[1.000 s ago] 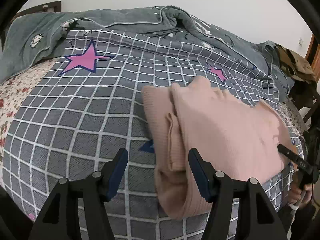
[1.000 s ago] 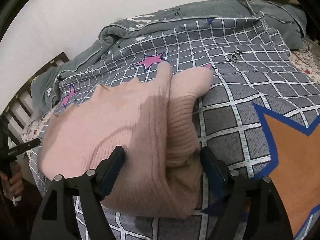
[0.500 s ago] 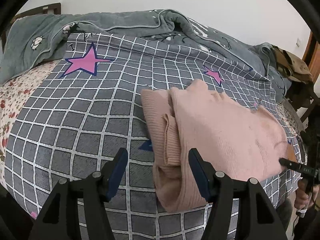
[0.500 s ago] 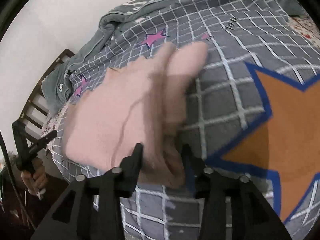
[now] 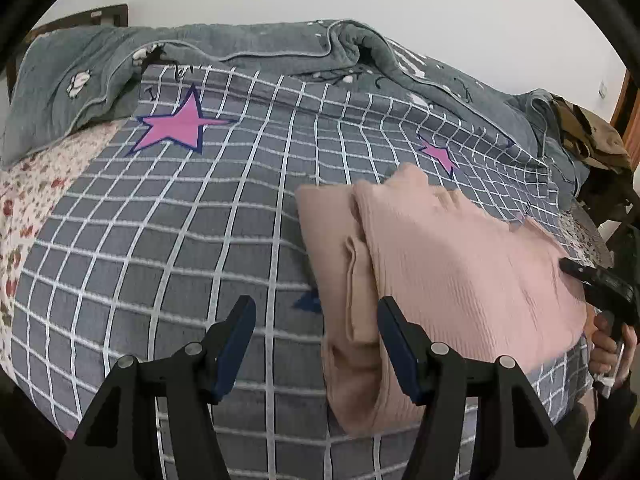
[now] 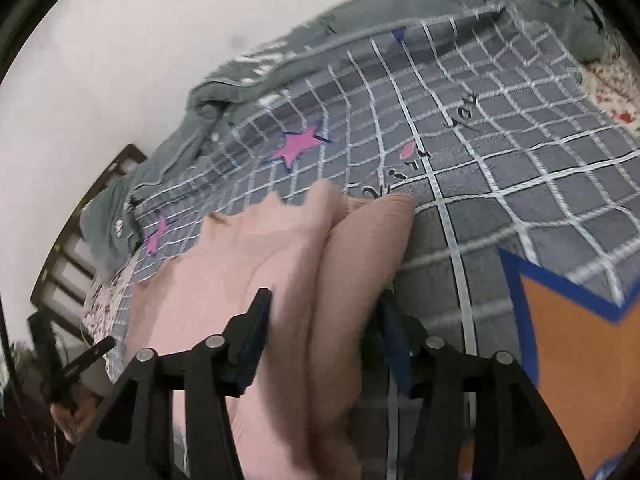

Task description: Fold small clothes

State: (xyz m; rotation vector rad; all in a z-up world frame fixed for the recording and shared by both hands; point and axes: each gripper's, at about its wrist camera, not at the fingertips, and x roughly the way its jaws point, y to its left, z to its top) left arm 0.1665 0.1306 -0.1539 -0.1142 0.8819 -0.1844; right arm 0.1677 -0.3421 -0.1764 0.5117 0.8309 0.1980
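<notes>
A pink knit sweater [image 5: 460, 264] lies folded on the grey checked bedspread [image 5: 180, 240]. My left gripper [image 5: 318, 340] stands open over its near left corner: the left finger is above bare bedspread, the right finger above the sweater, and the folded sleeve edge [image 5: 352, 288] lies loosely between them. In the right wrist view my right gripper [image 6: 322, 328] straddles the sweater's [image 6: 248, 264] other folded edge. Its jaws are opening, and a thick ridge of pink fabric sits between them, blurred. A hand [image 5: 612, 344] holds that gripper at the sweater's right side.
A bunched grey quilt [image 5: 280, 48] runs along the back of the bed. A floral sheet [image 5: 24, 200] shows at the left and a wooden headboard [image 6: 80, 248] behind. Brown clothing [image 5: 588, 140] is piled at the far right. An orange star patch [image 6: 572, 352] lies right of the sweater.
The right gripper closed on the sweater's folded edge half a second ago and has widened again, while rolling and shifting sideways. The left gripper has kept still.
</notes>
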